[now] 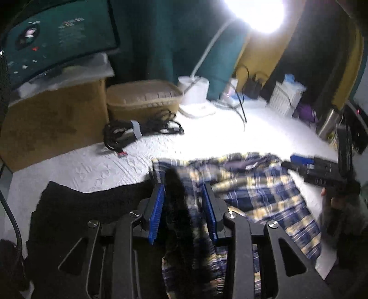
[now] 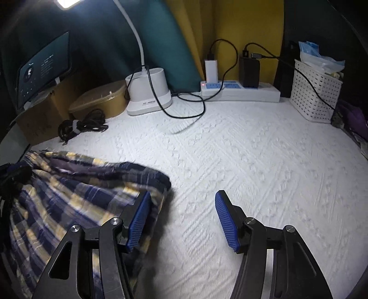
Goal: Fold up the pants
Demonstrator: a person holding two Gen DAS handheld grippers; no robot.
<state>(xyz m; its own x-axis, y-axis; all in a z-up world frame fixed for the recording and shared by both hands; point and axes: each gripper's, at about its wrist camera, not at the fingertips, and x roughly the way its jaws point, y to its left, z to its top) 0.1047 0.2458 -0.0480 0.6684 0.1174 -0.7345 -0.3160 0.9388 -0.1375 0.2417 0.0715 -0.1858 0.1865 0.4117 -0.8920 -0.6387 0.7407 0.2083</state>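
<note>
My left tool (image 1: 184,207) pinches a gathered bunch of the plaid pants (image 1: 264,191), raising it to fold, while my right tool (image 2: 181,220) stands spread beside their edge on the white tabletop (image 2: 253,161).

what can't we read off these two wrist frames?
- Left wrist: plaid pants motion-blurred; waistband and legs indistinguishable. A dark fabric strip sits between the left gripper pads; what it belongs to is unclear.
- Left wrist: lamp glare washes out the white cover.
- Right wrist: pants cut off at left edge.
</note>
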